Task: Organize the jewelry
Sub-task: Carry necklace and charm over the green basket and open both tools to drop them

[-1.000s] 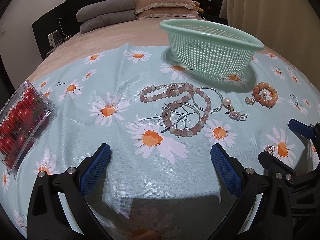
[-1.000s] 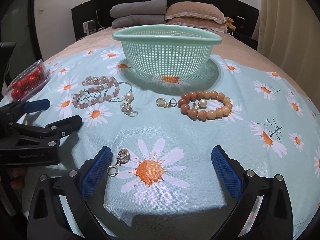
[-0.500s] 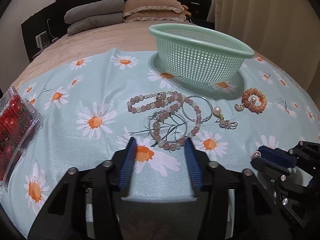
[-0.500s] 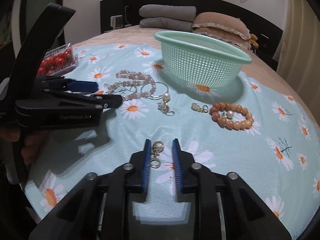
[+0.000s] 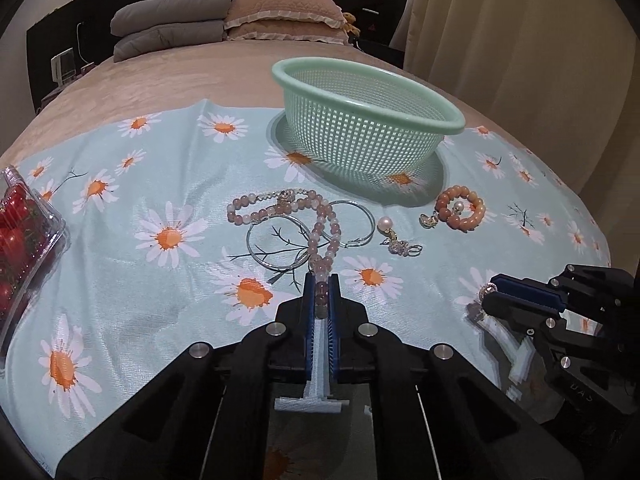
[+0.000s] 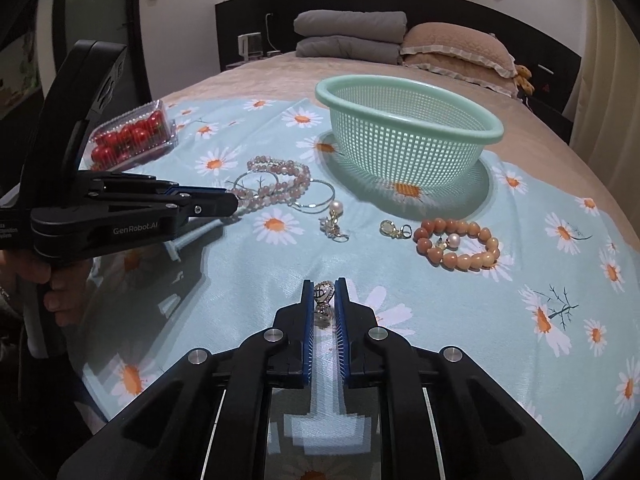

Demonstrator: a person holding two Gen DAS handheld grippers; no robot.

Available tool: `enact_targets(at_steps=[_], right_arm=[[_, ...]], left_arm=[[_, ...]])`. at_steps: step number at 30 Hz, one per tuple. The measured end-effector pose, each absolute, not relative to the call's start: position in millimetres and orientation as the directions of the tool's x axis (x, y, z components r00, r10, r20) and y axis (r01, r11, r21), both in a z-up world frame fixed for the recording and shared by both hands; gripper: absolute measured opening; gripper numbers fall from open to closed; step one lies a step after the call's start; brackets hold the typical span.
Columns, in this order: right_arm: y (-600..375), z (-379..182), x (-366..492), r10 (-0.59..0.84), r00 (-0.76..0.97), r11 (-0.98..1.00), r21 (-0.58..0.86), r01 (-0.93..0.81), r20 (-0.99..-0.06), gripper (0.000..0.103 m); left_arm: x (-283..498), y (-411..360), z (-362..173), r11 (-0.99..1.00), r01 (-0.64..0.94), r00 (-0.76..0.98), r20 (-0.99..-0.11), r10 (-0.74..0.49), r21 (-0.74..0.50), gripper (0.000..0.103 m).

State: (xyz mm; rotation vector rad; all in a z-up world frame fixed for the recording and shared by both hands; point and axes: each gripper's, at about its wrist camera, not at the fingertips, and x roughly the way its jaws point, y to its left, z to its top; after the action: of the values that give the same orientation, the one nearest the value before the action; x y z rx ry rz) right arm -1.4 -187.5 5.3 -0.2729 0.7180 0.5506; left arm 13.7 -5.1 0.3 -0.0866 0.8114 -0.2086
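Your left gripper [image 5: 321, 285] is clamped on the near end of the pink bead bracelet [image 5: 320, 224]; a few beads sit pinched between the blue pads, and the strand runs straight ahead from the tips across the daisy-print cloth [image 5: 168, 304]. Its jaws have just been closing, with the beads between them. Under and beside that strand, just ahead of the tips, lie two silver hoops [image 5: 276, 245], one to the left and one to the right. The pearl drop earring [image 5: 394, 236] lies ahead and right of the tips, apart from the hoops.

Your right gripper [image 6: 324, 289] is closed on a small gold charm earring [image 6: 323, 293]; its round head shows at the pad tips and the rest hangs down between the pads. Whether it touches the cloth I cannot tell.

Ahead of the right gripper and to its right lies the orange bead bracelet [image 6: 458, 243], with a small pearl piece inside its ring. A gold clasp earring [image 6: 394, 230] sits just left of that bracelet, apart from it. The green mesh basket [image 6: 408, 128] stands upright beyond all the jewelry, further ahead of both grippers.

Far left of the left gripper sits a clear clamshell of cherry tomatoes [image 5: 20, 236]. In the right wrist view your hand [image 6: 56, 280] holds the left gripper's handle.
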Motion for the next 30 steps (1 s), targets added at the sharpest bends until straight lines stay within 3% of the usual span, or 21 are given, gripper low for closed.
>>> enact_targets(at_steps=[8, 19, 30], right_arm=[[-199.3, 32.4, -1.3, 0.422, 0.633, 0.824, -0.017, -0.566, -0.649, 0.010], [-199.4, 71.9, 4.7, 0.469, 0.641, 0.808, 0.001, -0.590, -0.608, 0.010], [-204.2, 128.1, 46.3, 0.456, 0.695, 0.809, -0.066, -0.584, -0.556, 0.010]], left_arm=[[4.6, 3.1, 29.0, 0.949, 0.176, 0.665, -0.679, -0.311, -0.262, 0.006], [4.9, 10.9, 72.3, 0.952, 0.196, 0.675, -0.672, -0.305, -0.235, 0.006], [45.0, 2.3, 143.9, 0.945, 0.254, 0.723, -0.607, -0.328, -0.208, 0.006]])
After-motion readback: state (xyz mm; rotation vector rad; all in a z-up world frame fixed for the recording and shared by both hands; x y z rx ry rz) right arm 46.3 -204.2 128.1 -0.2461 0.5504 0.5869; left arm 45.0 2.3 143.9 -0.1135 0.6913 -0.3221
